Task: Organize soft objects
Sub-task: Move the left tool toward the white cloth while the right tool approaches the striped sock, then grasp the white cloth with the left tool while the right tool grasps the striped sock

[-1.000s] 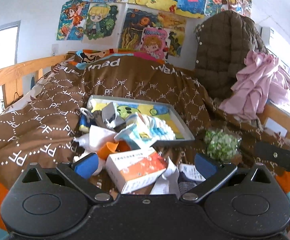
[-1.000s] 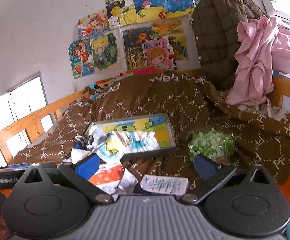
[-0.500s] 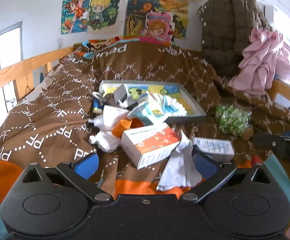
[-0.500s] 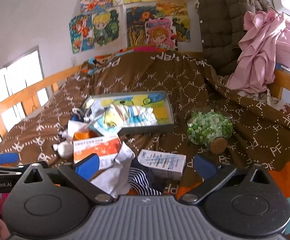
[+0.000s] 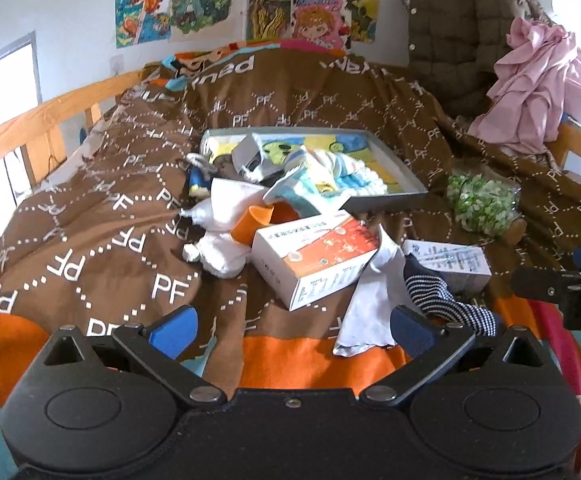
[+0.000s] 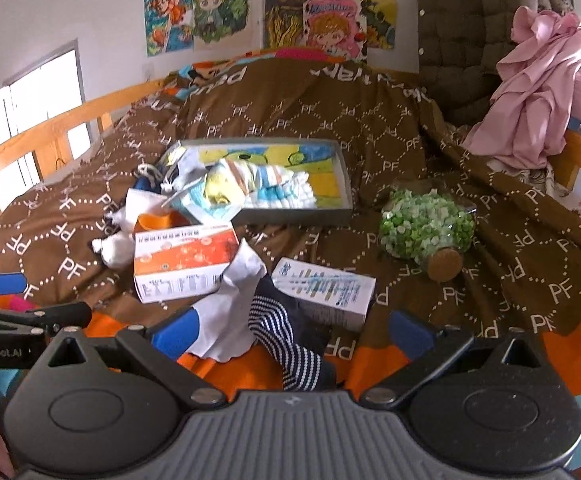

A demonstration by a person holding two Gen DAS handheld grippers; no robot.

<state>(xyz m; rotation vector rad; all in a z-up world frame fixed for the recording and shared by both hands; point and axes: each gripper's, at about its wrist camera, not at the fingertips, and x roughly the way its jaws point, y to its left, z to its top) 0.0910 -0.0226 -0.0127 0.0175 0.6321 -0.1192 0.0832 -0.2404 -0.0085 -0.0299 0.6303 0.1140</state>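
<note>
White sock [image 6: 232, 312] and navy striped sock [image 6: 290, 340] lie crumpled, overlapping, on bedspread [image 6: 510, 248] front.

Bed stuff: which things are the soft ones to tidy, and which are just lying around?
Soft ones for the job:
- striped sock
- white sock
- white cloth bundle
- pastel socks in the tray

Just lying around:
- orange-and-white box
- blue-and-white box
- jar of green beads
- orange cup
</note>
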